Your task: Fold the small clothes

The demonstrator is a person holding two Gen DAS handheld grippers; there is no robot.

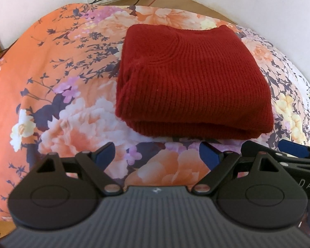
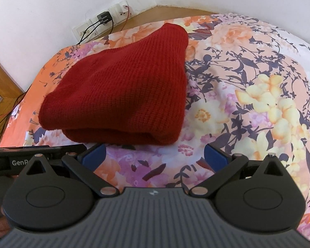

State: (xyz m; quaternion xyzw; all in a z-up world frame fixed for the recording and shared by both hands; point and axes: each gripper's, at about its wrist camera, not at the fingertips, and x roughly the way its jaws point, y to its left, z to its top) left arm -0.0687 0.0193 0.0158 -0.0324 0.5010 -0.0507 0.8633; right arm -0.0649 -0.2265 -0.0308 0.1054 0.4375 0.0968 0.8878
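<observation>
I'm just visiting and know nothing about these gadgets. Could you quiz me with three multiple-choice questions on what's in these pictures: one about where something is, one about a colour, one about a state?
1. Where does the knitted garment lie?
A. on the flowered bedcover
B. on a wooden chair
C. in a basket

2. What colour is the garment?
A. navy
B. dark red
C. white

3. How do the left gripper and right gripper stand?
A. both clamped on the garment
B. one open, one shut
C. both open, holding nothing

Answers: 1 A, it rests on the flower print. 2 B, the knit is deep red. 3 C, the blue pads stand apart, short of the folded edge.
</observation>
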